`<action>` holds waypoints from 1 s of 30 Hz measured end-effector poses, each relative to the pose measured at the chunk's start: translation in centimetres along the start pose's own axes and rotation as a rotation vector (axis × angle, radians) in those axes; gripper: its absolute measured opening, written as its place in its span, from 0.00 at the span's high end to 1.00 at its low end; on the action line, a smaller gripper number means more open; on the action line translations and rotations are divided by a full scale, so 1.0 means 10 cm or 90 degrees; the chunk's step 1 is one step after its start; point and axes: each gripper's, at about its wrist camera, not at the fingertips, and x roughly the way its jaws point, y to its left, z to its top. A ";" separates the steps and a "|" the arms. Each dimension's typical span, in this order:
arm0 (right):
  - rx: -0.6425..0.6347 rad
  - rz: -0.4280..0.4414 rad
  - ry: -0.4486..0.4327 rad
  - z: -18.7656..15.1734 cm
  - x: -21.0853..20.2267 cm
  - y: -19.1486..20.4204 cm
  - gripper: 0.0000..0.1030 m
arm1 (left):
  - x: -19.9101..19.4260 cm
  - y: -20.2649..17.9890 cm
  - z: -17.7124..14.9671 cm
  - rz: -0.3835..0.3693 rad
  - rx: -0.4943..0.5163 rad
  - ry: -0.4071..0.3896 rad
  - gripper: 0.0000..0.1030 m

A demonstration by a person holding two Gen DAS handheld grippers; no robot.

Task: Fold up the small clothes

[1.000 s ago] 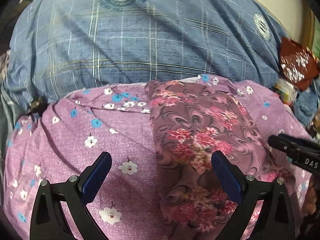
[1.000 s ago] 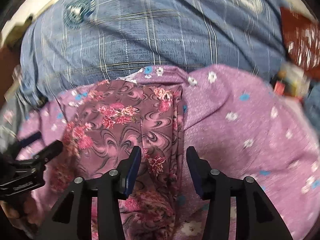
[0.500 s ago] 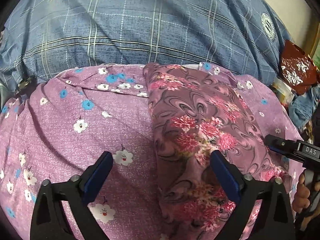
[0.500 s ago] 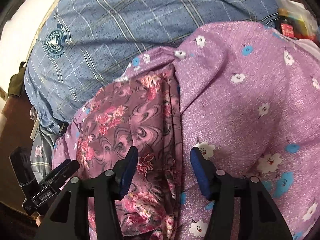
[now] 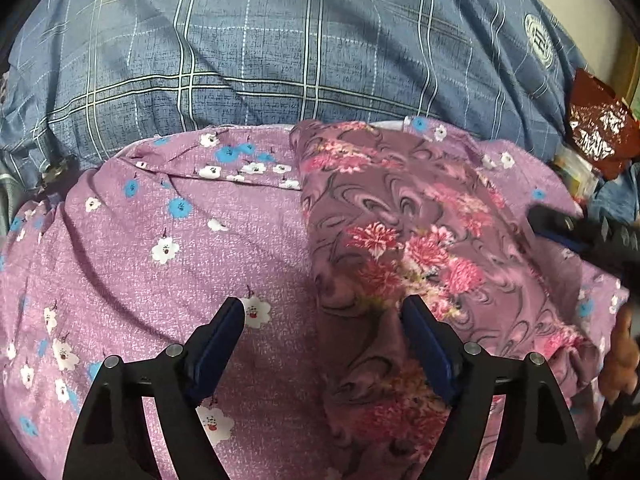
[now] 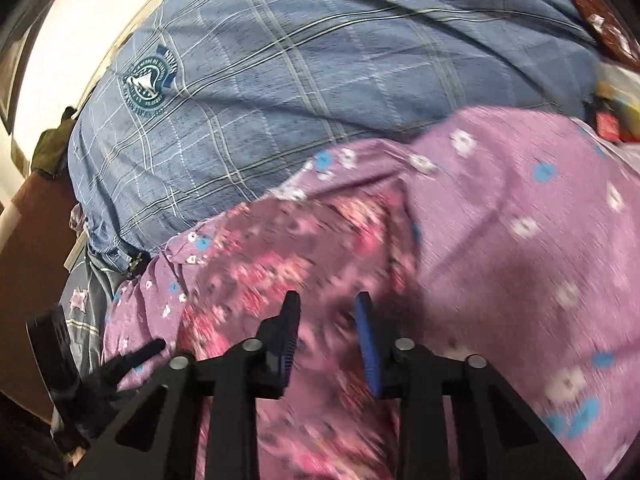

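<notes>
A small mauve garment with pink flowers (image 5: 404, 248) lies folded lengthwise on a purple cloth with white and blue flowers (image 5: 168, 248). My left gripper (image 5: 322, 312) is open and empty, low over the garment's left edge. My right gripper (image 6: 327, 308) is open and empty, jaws narrowly apart, over the same garment (image 6: 288, 264), which is blurred in the right wrist view. The right gripper also shows at the right edge of the left wrist view (image 5: 580, 236). The left gripper shows at the lower left of the right wrist view (image 6: 132, 356).
A blue checked bedcover (image 5: 280, 48) lies behind the purple cloth (image 6: 540, 216). A dark red packet (image 5: 600, 128) and small items sit at the far right. A brown wooden surface (image 6: 28, 264) lies at the left of the right wrist view.
The left gripper's jaws have narrowed somewhat and it has moved closer to the garment. The right gripper has swung left and is moving fast, its view blurred. The garment has not moved.
</notes>
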 end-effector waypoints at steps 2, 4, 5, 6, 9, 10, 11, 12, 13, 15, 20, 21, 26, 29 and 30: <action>0.007 -0.014 0.046 0.09 0.25 -0.02 0.70 | -0.01 -0.02 -0.01 0.004 0.004 0.000 0.22; 0.017 -0.034 0.102 0.15 0.51 -0.07 0.72 | 0.00 -0.04 -0.02 0.011 0.015 0.009 0.21; 0.027 -0.036 0.104 0.19 0.54 -0.08 0.72 | 0.00 -0.04 -0.02 0.012 0.019 0.012 0.21; 0.037 -0.045 0.108 0.24 0.53 -0.06 0.72 | -0.02 -0.04 -0.01 0.010 0.021 0.011 0.21; 0.005 -0.038 0.079 0.36 0.41 0.14 0.69 | -0.12 0.02 0.00 0.010 0.023 0.001 0.21; -0.001 -0.027 0.076 0.40 0.40 0.21 0.69 | -0.14 0.04 0.00 0.013 0.026 -0.001 0.21; 0.000 -0.016 0.081 0.44 0.44 0.26 0.69 | -0.16 0.05 0.00 0.015 0.029 -0.002 0.21; -0.001 -0.009 0.087 0.49 0.50 0.33 0.69 | -0.17 0.06 -0.01 0.014 0.031 0.000 0.21; -0.008 -0.012 0.095 0.55 0.62 0.41 0.69 | -0.17 0.07 -0.02 0.012 0.032 0.003 0.21; -0.013 -0.032 0.120 0.63 0.92 0.49 0.69 | -0.16 0.07 -0.04 0.006 0.040 0.013 0.21; -0.030 -0.101 0.172 0.69 1.54 0.48 0.75 | -0.15 0.07 -0.04 0.003 0.060 0.025 0.21; -0.028 -0.105 0.167 0.71 1.51 0.51 0.74 | -0.15 0.08 -0.04 0.000 0.060 0.027 0.21; -0.055 -0.069 0.119 0.63 1.00 0.67 0.69 | -0.24 0.06 -0.03 0.026 0.075 0.008 0.21; -0.062 -0.052 0.091 0.43 0.55 0.65 0.69 | -0.29 0.02 -0.07 0.036 0.091 0.001 0.21; -0.064 -0.050 0.085 0.33 0.39 0.61 0.69 | -0.30 0.01 -0.09 0.040 0.096 0.001 0.21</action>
